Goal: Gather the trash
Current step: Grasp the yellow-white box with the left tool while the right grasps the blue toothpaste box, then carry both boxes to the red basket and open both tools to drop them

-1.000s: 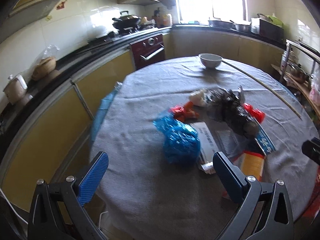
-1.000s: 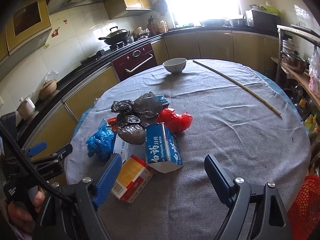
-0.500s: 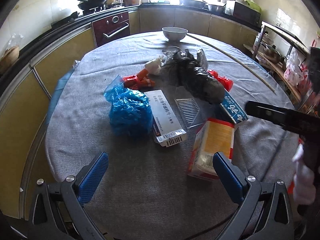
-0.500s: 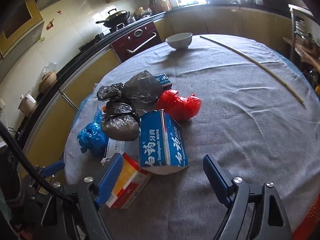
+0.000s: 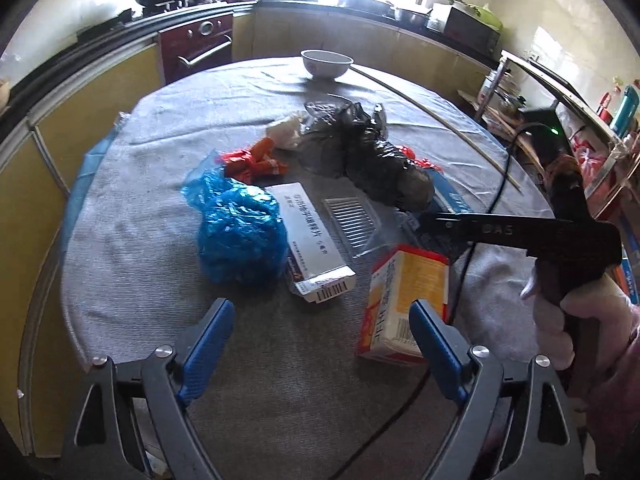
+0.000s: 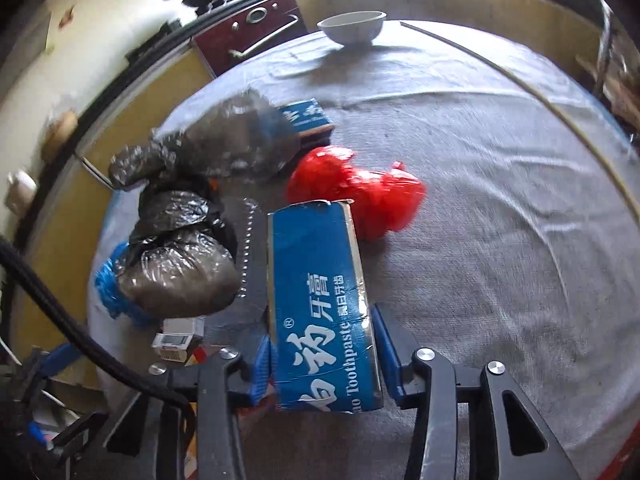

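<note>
Now right gripper (image 6: 320, 364) clamps blue box (image 6: 320, 300) lettered "Toothpaste", mid-table (image 6: 500, 240); left gripper (image 5: 320, 344) gapes at near edge, by orange carton (image 5: 404, 304).

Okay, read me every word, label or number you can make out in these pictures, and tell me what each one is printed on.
"Toothpaste", with an "®" mark and large white Chinese characters: on the blue toothpaste box between the right gripper fingers.
"DAS", roughly, letters unsure: on the black bar in the left view.
White box: Chinese print and barcode, too small to read.
Orange and yellow carton: print too blurred.
Small blue box: white characters, blurred.
</note>
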{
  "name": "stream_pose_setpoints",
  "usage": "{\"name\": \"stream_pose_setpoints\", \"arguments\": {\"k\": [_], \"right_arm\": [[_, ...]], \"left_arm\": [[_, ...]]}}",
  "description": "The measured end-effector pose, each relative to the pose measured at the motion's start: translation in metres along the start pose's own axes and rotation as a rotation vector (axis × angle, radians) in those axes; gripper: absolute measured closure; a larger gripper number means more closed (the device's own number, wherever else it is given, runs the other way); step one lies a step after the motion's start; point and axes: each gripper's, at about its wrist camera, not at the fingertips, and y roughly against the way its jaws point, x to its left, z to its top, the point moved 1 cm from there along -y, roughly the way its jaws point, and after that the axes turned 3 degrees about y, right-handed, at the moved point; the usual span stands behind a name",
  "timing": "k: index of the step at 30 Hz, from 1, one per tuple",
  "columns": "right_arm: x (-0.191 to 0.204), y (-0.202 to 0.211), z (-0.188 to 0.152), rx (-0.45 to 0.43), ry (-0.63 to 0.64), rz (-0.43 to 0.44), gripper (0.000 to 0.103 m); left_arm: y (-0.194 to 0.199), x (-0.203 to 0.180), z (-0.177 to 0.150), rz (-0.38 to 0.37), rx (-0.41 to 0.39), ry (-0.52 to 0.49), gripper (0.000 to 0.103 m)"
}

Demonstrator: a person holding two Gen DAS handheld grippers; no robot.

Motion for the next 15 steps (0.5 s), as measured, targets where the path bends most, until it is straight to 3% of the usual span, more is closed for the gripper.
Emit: {"name": "stream_pose_setpoints", "arguments": {"k": [7,12,15], "right_arm": [[-0.042,0.035,-0.034,-0.050,-0.079,0.008,0.056],[-0.064,0.068,-0.074,-0.100,-0.123,0.027,0.056],[-0.073,0.088,-0.098,-0.137,-0.143,0.035,0.056]], "left_arm": [[-0.014,-0.023,0.008,-0.082,0.066,-0.033,0.014],[-0.031,-0.048,0.006,-0.079,0.115,-0.061,0.014],[-0.042,-0.059,0.003,-0.040,0.138,-0.087,0.018]]}}
